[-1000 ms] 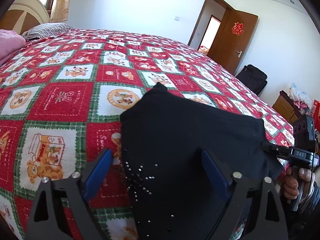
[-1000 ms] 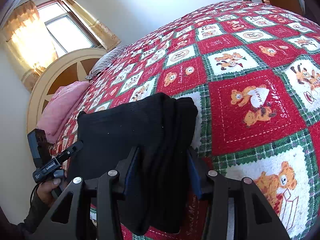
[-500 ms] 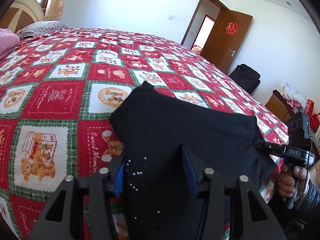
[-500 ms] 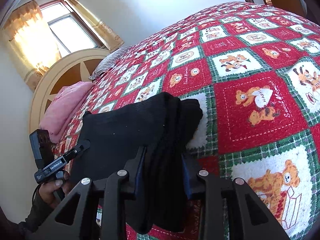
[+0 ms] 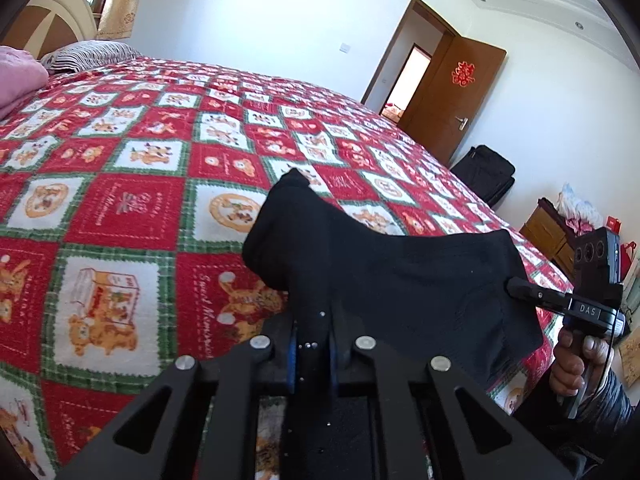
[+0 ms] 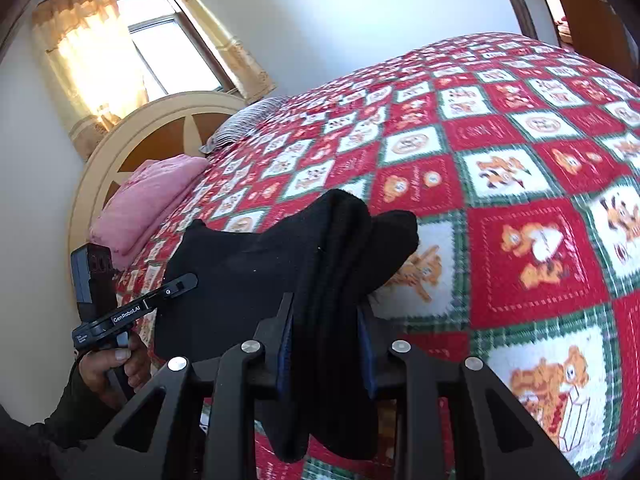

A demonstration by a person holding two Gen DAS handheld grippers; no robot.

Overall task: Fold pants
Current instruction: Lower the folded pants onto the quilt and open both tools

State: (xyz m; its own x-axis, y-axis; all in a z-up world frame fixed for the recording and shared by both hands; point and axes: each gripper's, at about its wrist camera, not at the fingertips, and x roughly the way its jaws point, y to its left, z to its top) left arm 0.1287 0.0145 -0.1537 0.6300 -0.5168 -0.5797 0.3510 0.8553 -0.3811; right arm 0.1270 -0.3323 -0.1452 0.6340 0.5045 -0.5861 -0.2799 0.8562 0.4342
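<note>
While both tongs (image 5: 313, 350) clamp pants (image 5: 400, 276), quilt (image 5: 132, 200) beneath

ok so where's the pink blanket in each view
Left wrist view: pink blanket at the far left edge, upper part, beside the striped pillow.
Right wrist view: pink blanket left of centre, against the headboard.
Shared landmark: the striped pillow, next to the blanket in both.
</note>
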